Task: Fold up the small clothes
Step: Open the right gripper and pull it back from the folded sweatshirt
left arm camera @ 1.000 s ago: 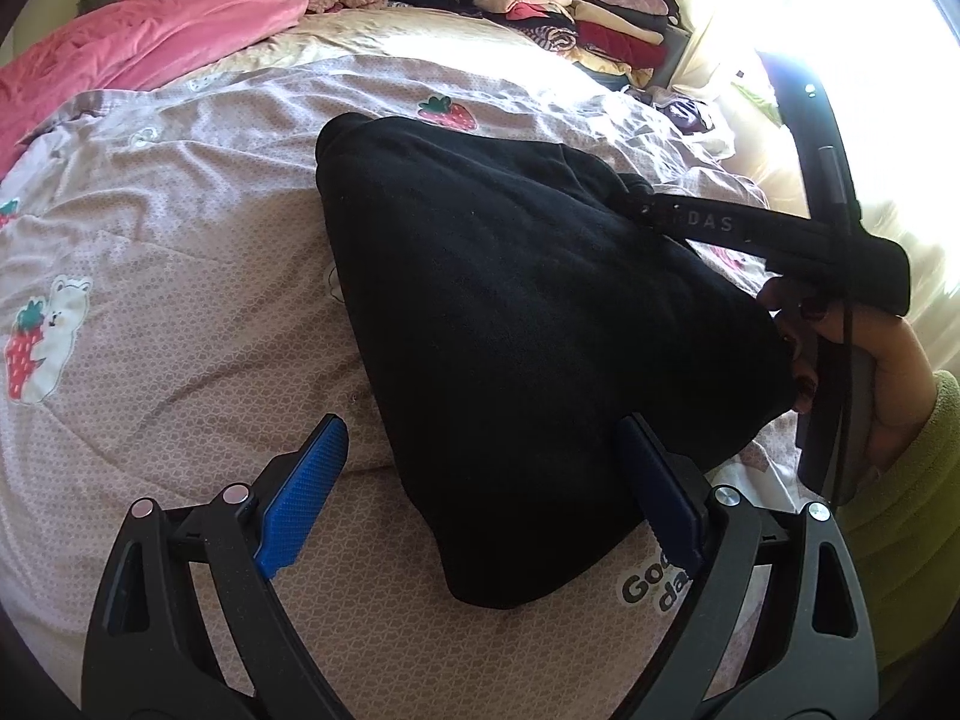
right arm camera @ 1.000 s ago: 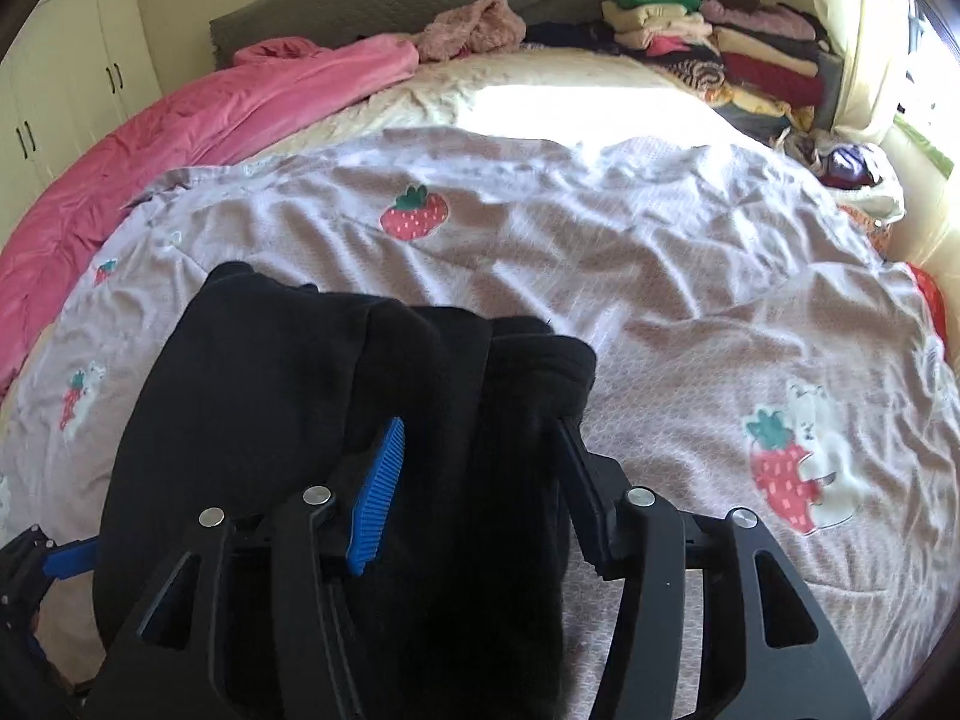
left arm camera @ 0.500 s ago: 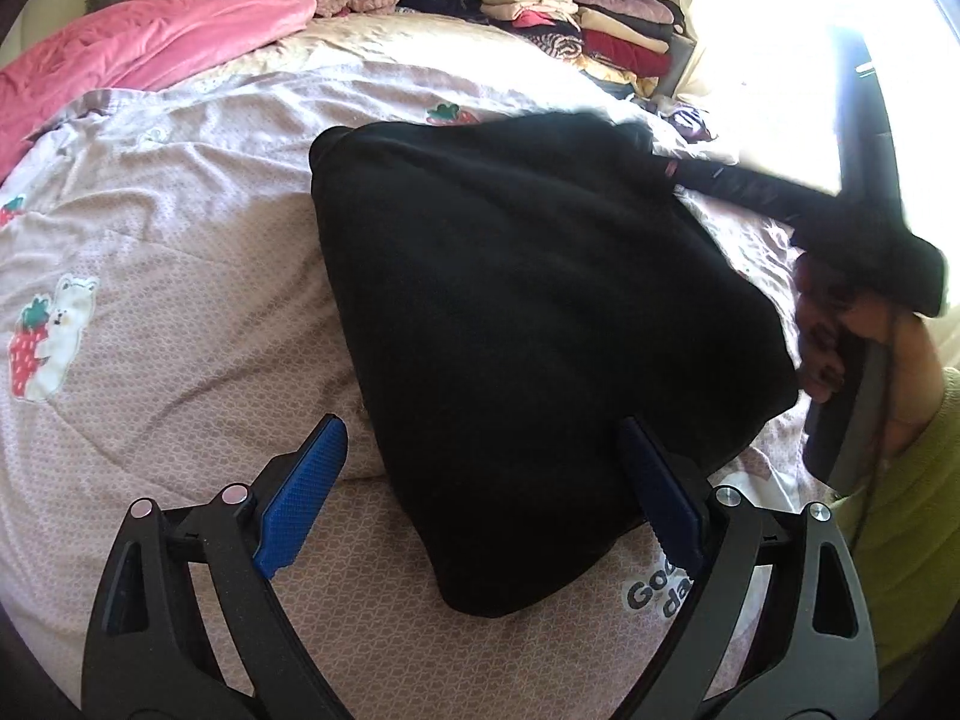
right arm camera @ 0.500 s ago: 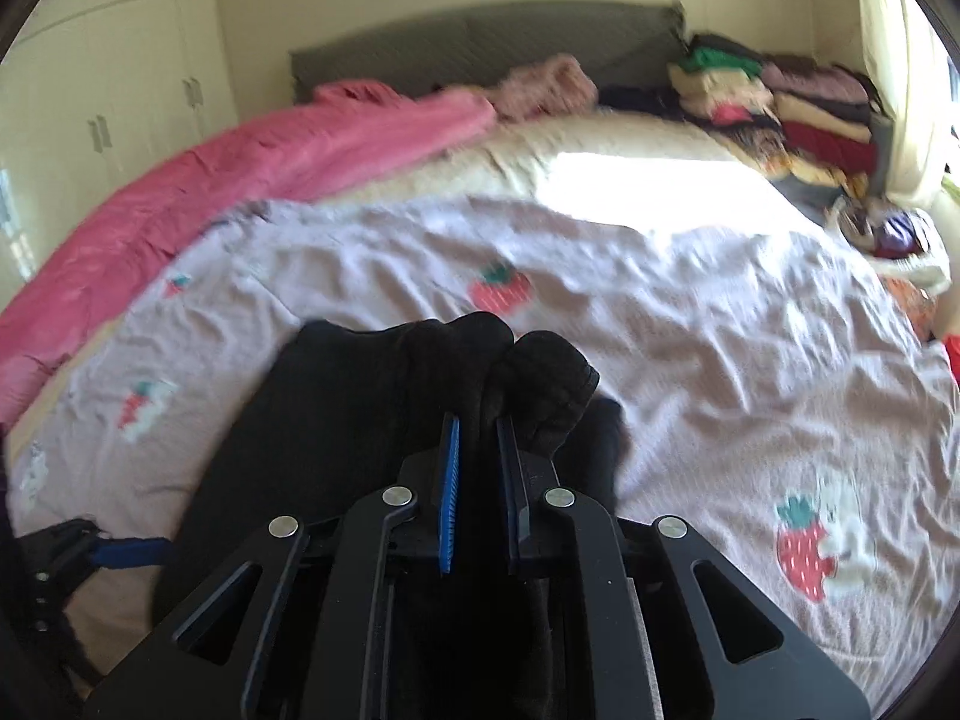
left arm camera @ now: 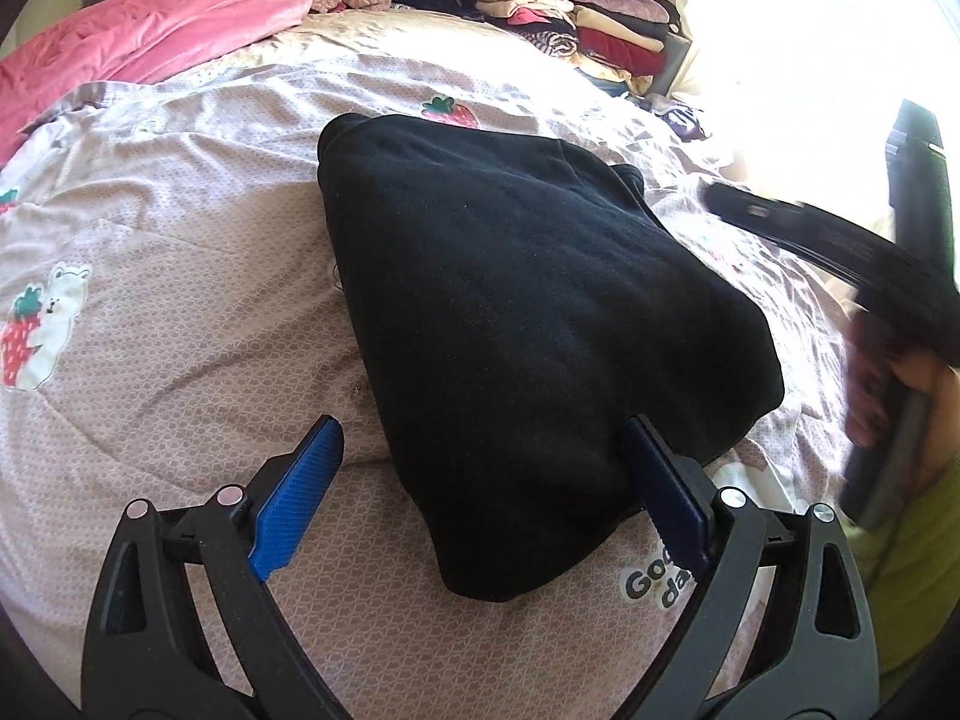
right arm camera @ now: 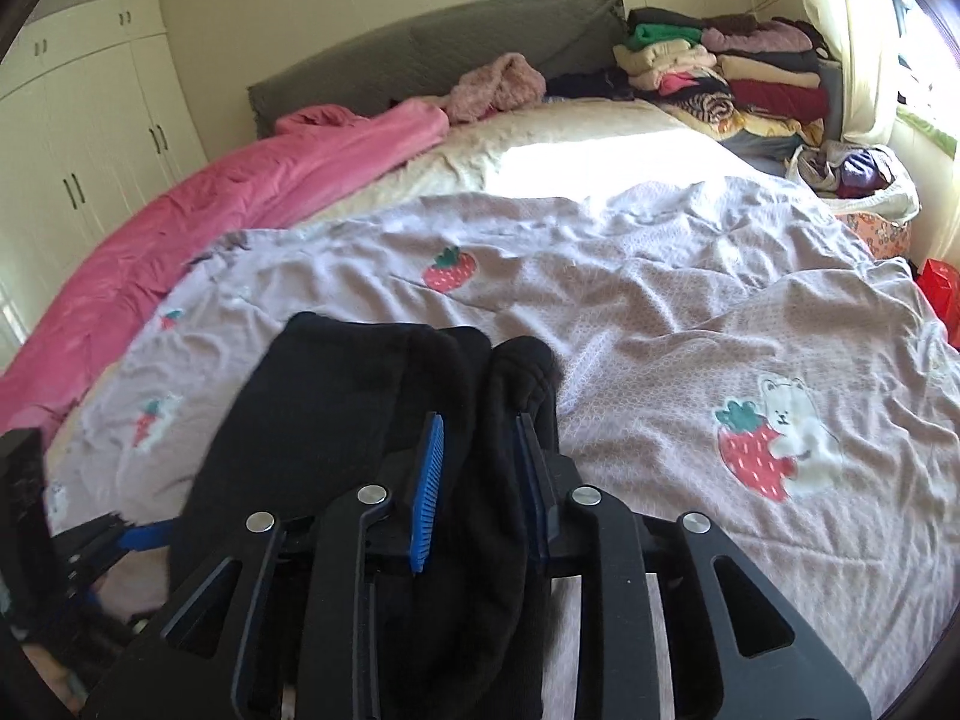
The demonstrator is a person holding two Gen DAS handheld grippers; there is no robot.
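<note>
A folded black fleece garment [left arm camera: 528, 324] lies mid-frame on the lilac strawberry-print quilt [left arm camera: 168, 276]; bare quilt spreads right; left gripper [left arm camera: 480, 498] gapes wide around its near edge; right gripper [right arm camera: 480, 480], jaws opening, straddles a fold.

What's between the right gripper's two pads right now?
Right wrist view: a fold of the black garment runs between the opening jaws of the right gripper; whether the pads still press it isn't clear.

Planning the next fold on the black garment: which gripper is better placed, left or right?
Left, probably. The left gripper already straddles the black garment near edge, wide open. The right gripper is opening, fabric between its fingers.
</note>
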